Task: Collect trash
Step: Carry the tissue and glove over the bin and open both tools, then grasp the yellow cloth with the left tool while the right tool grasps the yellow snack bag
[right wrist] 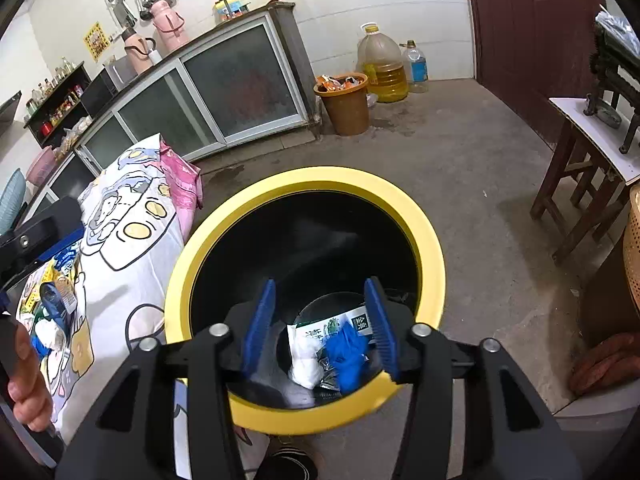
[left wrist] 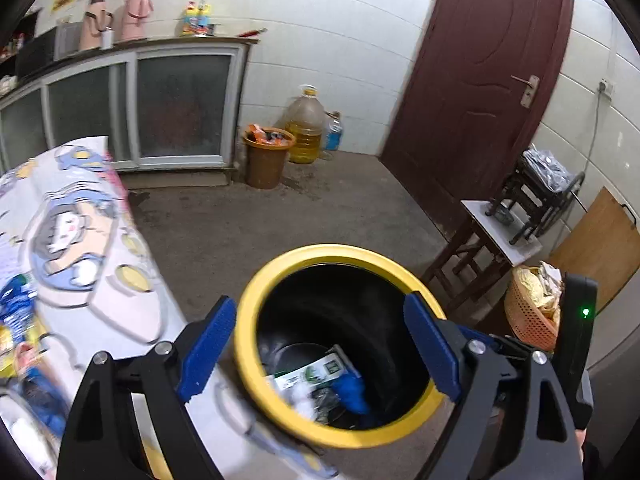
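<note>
Now both the left claw [left wrist: 320, 348] and right claw [right wrist: 320, 328] gape empty above the bin's yellow rim [right wrist: 432, 240]

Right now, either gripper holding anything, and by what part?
Nothing held. Left gripper and right gripper are both open and empty over the yellow-rimmed bin; trash lies inside.

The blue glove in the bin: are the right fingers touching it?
Apart. The right wrist view shows the open fingers above the rim, the glove at the bottom of the bin.
</note>
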`<state>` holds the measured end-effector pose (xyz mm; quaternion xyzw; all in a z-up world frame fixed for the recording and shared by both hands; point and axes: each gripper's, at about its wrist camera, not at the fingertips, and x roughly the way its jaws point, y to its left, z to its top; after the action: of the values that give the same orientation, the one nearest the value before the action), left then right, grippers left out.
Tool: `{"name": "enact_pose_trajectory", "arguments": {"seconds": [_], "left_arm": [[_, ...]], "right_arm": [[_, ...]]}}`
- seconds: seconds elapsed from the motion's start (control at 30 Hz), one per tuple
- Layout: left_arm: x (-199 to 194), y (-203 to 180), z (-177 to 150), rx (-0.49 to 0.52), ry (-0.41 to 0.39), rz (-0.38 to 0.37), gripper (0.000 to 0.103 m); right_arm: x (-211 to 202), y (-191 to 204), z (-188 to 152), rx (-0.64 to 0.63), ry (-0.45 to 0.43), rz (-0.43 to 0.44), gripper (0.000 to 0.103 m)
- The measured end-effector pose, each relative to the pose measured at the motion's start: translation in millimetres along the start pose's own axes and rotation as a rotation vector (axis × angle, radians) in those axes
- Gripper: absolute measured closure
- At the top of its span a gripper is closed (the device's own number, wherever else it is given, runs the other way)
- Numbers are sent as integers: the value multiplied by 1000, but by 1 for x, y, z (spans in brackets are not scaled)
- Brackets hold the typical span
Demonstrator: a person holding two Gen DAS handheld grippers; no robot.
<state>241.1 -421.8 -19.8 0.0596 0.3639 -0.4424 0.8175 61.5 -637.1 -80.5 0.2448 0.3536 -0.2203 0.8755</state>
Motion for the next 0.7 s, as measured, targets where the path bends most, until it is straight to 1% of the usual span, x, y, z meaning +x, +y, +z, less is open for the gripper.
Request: {"name": "enact_pose_trajectory", "arguments": {"seconds": [0.1, 0.2, 0.3, 0.33, 0.43, 0.5, 0.57, 0.67, 0.7], "left_arm": [[-36, 13, -11, 7, -46, 25, 20], [-88, 31, -28, 27, -102, 60, 20], [-144, 55, -52, 48, -144, 132, 20], [-166, 69, -65, 43, -154, 173, 20], [-203, 98, -93, -4, -141, 251, 20], [-226, 120, -119, -52, -107, 327, 20], [-239, 135, -139, -81, -79, 382, 20], [-252, 154, -167, -138, -44, 450, 20], [-254, 160, -172, -157, -36, 453, 20]], "right_arm": [[-11, 1, -8, -2, -20, 33, 57], [-26, 19, -16, -51, -54, 89, 57], [-40, 51, -20, -133, -88, 167, 57], [-45, 68, -22, -175, -103, 201, 57], [-55, 113, -27, -281, -121, 297, 57], [-56, 139, -32, -343, -120, 348, 57], [-51, 172, -40, -416, -98, 396, 57], [-38, 213, -50, -483, -49, 433, 57], [-33, 224, -51, -493, -33, 445, 57]]}}
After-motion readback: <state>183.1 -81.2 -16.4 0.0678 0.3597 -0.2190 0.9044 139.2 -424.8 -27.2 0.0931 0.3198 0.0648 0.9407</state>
